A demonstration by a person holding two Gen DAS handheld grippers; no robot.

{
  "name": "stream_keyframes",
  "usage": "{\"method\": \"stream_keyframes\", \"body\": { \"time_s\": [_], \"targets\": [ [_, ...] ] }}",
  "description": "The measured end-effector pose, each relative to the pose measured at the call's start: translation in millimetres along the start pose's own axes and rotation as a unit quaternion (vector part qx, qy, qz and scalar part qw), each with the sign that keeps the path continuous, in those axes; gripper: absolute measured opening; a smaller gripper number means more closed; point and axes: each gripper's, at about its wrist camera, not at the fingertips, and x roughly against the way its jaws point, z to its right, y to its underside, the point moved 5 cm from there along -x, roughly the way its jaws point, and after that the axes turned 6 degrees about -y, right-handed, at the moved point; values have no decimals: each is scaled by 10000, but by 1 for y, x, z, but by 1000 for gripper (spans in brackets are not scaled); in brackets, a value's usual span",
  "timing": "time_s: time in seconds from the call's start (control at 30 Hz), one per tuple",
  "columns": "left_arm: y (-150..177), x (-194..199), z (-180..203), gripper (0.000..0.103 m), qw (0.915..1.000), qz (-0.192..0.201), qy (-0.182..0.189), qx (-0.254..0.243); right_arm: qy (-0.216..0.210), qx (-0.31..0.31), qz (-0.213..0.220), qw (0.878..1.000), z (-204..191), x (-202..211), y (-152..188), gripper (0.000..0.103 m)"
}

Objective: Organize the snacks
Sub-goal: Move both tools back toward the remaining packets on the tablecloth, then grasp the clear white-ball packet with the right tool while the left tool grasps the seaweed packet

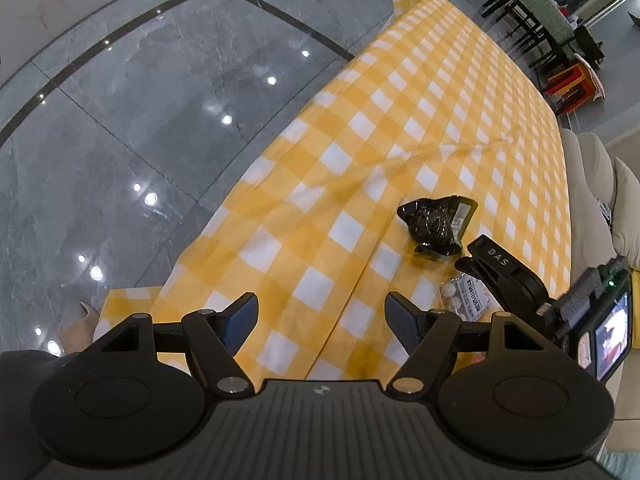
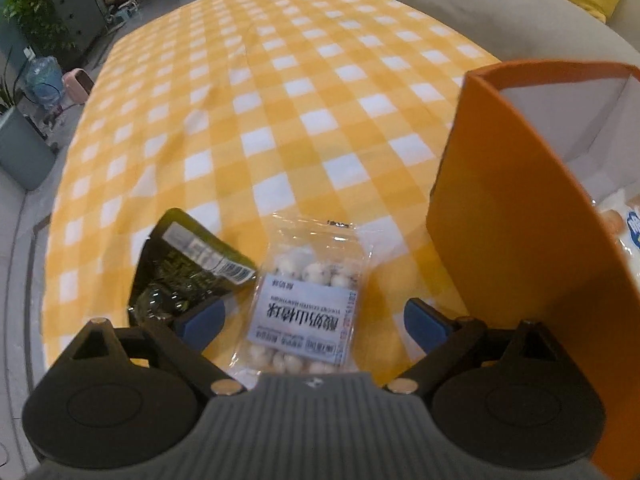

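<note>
clear snack bag | btwn wide-apart jaws of right hand-held gripper | untouched

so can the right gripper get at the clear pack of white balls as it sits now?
Probably yes. The right gripper is open and straddles the clear pack, nothing lying on top. The dark snack bag sits close by its left finger and the orange box stands to the right, both beside the path.
</note>
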Motion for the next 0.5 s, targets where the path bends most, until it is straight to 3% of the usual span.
{"method": "stream_keyframes", "body": {
  "time_s": [0.17, 0.27, 0.5],
  "targets": [
    [1, -5, 4, 85, 9999, -88, -6, -85, 226, 167, 129, 9995, -4, -7, 4, 85],
    [3, -6, 6, 85, 9998, -151, -5, -146, 211, 315, 432, 9983, -6, -4, 6, 69],
    [5, -8, 8, 85, 9995, -159, -60, -273, -44, 783, 489, 9957, -2, 5, 17, 67]
  ]
}}
